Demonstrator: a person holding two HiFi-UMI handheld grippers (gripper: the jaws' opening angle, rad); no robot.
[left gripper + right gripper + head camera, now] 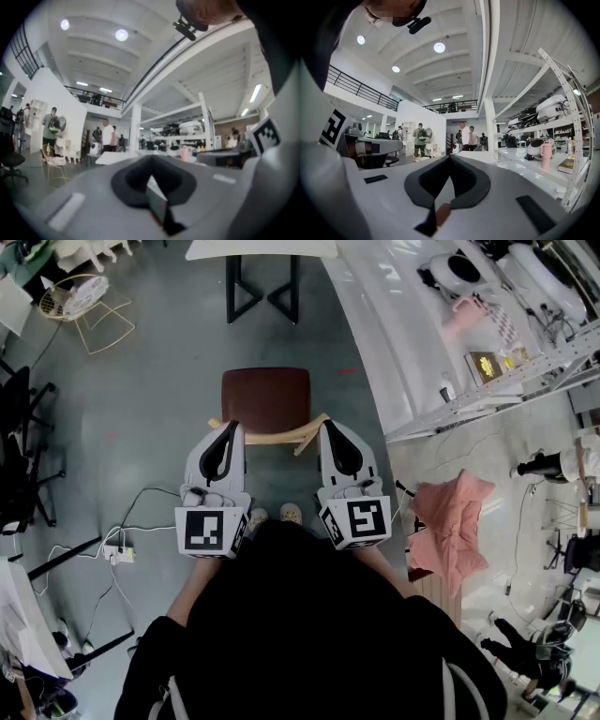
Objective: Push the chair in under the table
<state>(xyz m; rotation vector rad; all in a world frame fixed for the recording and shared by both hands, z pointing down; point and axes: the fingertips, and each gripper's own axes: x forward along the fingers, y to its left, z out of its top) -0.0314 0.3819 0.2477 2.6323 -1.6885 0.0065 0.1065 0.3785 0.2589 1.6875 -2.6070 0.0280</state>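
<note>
We hold two grippers, the left gripper [228,430] and the right gripper [332,430], both with jaws pressed together and holding nothing. One chair [266,397] stands just ahead of the jaws. Beyond it is one white worktop [262,248].

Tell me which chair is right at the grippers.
The brown-seated chair with the curved wooden back, straight ahead of the person; the white wire chair stands far off at upper left.
</note>
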